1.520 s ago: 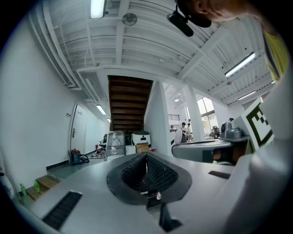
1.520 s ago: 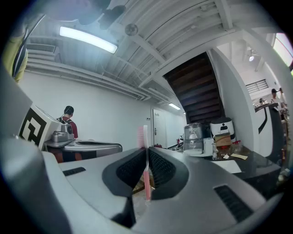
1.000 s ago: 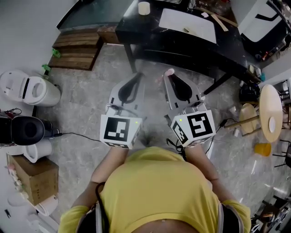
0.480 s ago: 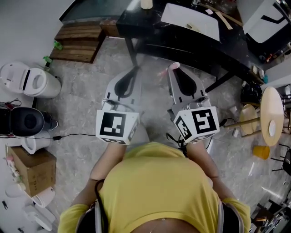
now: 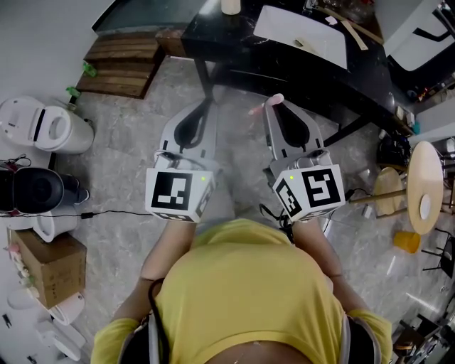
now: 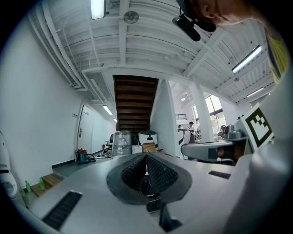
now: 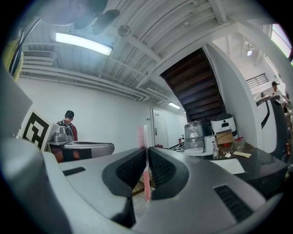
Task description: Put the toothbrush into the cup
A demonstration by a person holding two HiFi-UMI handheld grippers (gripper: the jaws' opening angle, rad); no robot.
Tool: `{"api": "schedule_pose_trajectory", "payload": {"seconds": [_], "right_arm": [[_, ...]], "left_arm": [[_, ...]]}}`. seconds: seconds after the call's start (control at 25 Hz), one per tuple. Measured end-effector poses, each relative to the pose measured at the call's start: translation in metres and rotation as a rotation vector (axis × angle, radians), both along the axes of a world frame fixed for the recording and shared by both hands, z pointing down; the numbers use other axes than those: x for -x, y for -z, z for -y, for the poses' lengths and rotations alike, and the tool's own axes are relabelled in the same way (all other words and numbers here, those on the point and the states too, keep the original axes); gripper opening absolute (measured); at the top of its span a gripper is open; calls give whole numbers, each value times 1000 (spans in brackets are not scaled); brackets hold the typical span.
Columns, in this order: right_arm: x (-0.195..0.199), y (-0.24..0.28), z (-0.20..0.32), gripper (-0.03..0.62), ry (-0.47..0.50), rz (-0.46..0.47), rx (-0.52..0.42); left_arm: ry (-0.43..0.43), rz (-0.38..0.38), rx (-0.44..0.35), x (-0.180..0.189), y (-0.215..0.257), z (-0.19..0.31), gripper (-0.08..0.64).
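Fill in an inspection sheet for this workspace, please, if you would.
Surface: black table, white sheet lying on it.
Job's things: pink plastic toothbrush in the right tool; pale cylindrical cup on the table.
Clutter: brown cardboard box and white appliance on the floor.
Tools: left tool shut, nothing in it; right tool shut on the toothbrush.
Cables: black cable across the grey floor.
Surroundings: wooden pallet, round wooden table.

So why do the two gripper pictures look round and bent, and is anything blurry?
Left gripper view: fisheye bending, black corners. Right gripper view: same bending; the ceiling light glares, the toothbrush reads clearly. Head view: milder curving, even light.
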State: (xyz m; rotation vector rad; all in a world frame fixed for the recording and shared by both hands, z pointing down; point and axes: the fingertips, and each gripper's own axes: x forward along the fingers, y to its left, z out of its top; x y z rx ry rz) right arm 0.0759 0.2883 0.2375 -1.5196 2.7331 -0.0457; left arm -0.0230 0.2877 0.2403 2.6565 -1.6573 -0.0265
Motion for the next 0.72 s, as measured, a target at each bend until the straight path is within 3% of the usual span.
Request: {"api": "schedule_pose_trajectory", "payload": {"seconds": [0.4, 0.72], "right_arm": [[-2, -17, 56, 34, -42, -14, -21], [7, -14, 156, 34, -62, -12, -14]], "left_arm": [[-36, -9, -15, 0, -21, 65, 12], [-75, 6, -8, 4, -17, 168, 12]]}}
